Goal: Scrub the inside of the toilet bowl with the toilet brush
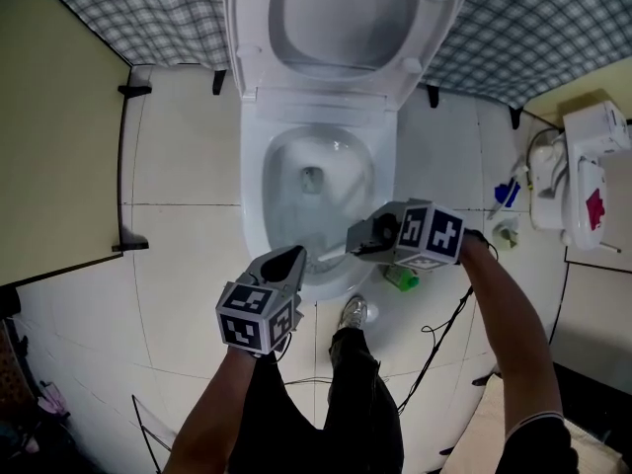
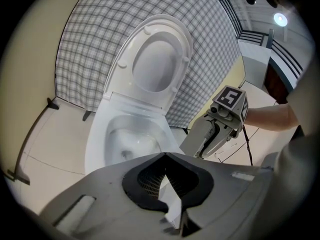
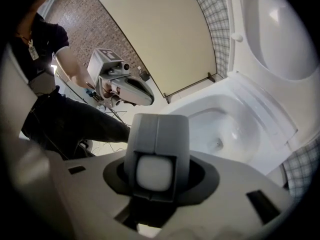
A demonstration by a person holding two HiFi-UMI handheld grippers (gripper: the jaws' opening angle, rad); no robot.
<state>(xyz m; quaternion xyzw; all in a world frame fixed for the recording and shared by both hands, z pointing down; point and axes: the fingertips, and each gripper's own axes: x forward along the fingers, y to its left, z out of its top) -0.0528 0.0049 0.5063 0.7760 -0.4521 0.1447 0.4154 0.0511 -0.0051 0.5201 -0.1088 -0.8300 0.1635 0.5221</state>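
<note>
Your right gripper is clenched on the brush. Its pale handle fills the gap between the jaws, which look firm enough to push bristles against porcelain without the handle twisting. From the head view, that gripper lies level, just above the front rim of the bowl and pointing to your left. A pale bar leaves its tip across the rim, and I take that for the handle. I cannot make out the brush head, so I cannot say it is in the water yet.

Your left gripper has its jaws together, tips meeting. A white sliver shows between the pads, but I cannot tell what it is. The gripper hangs just short of the rim, low and to the left, probably to leave the brush room to sweep.

The lid stands upright against the checked wall, so the bowl lies fully open below you.
</note>
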